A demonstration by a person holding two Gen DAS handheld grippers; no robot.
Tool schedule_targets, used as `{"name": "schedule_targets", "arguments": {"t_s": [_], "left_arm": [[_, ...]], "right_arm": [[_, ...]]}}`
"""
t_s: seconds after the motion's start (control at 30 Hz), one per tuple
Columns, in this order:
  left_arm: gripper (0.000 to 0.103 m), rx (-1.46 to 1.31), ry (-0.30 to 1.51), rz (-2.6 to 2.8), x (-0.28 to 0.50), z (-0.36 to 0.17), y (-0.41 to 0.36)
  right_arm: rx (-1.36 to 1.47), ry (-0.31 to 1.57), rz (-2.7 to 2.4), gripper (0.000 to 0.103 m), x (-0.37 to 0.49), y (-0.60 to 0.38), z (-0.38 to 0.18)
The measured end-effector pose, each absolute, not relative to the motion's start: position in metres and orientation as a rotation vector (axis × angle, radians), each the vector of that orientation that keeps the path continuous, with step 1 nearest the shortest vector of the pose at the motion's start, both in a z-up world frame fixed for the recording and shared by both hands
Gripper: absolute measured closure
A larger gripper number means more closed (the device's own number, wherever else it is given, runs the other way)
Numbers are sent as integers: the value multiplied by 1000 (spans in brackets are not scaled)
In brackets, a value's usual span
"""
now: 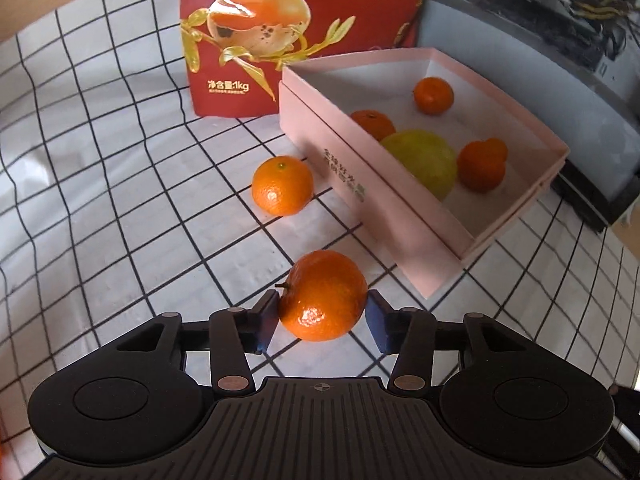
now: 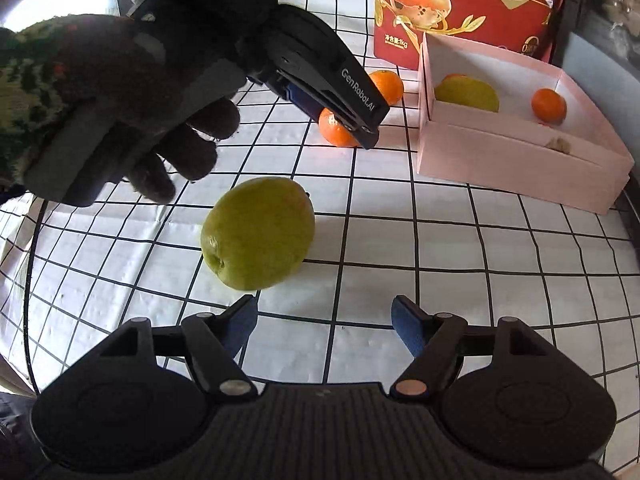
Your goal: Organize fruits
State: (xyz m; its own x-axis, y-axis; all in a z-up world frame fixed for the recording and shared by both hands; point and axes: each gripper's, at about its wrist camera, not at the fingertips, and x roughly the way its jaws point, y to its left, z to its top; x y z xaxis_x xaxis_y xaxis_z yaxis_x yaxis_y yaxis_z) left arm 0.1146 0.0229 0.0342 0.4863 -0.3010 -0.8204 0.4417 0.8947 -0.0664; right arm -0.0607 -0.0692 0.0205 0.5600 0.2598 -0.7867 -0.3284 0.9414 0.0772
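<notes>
Nearest to us in the left wrist view, the left gripper (image 1: 322, 312) stood with its jaws spread around a stemmed mandarin (image 1: 323, 295) lying on the checked tablecloth (image 1: 100, 200). The blue pads (image 1: 378, 326) sat just beside the fruit on either side, and a thin gap showed on the right, so we judged the mandarin released rather than pinched.

In the right wrist view, our right gripper (image 2: 324, 322) hung over bare cloth with its jaws parted and nothing between them. Just beyond its fingertips lay a green pear-like fruit (image 2: 258, 234) on its side, clear of both pads.

A little further on, a second mandarin (image 1: 282, 185) rested on the cloth, just beside the long wall of the pink box (image 1: 384, 216). From the right wrist camera we saw a gloved hand (image 2: 132, 120) holding the left gripper (image 2: 370, 136), whose tip covered part of the stemmed mandarin (image 2: 334, 128), with the other mandarin (image 2: 387, 86) behind it.

Further still, the open pink box held three small mandarins (image 1: 433, 95) and a larger yellow-green fruit (image 1: 426, 164) leaning against its near wall. One orange fruit (image 1: 482, 165) there looked lumpy, and we could not tell whether it was one piece or two.

At the very back, a red snack bag (image 1: 304, 20) printed with oranges stood upright on the cloth behind the box.
</notes>
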Motion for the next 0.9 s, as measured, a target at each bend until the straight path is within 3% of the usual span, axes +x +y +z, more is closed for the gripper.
{"name": "schedule_targets", "arguments": {"t_s": [0.37,0.9], "left_arm": [[52,43,879,-416,82,48,63],[52,305,881,-149,-20,39,126]], "right_arm": [[-90,891,365,22,-61,-66,17],[20,770,497,21,-55,-67,46]]}}
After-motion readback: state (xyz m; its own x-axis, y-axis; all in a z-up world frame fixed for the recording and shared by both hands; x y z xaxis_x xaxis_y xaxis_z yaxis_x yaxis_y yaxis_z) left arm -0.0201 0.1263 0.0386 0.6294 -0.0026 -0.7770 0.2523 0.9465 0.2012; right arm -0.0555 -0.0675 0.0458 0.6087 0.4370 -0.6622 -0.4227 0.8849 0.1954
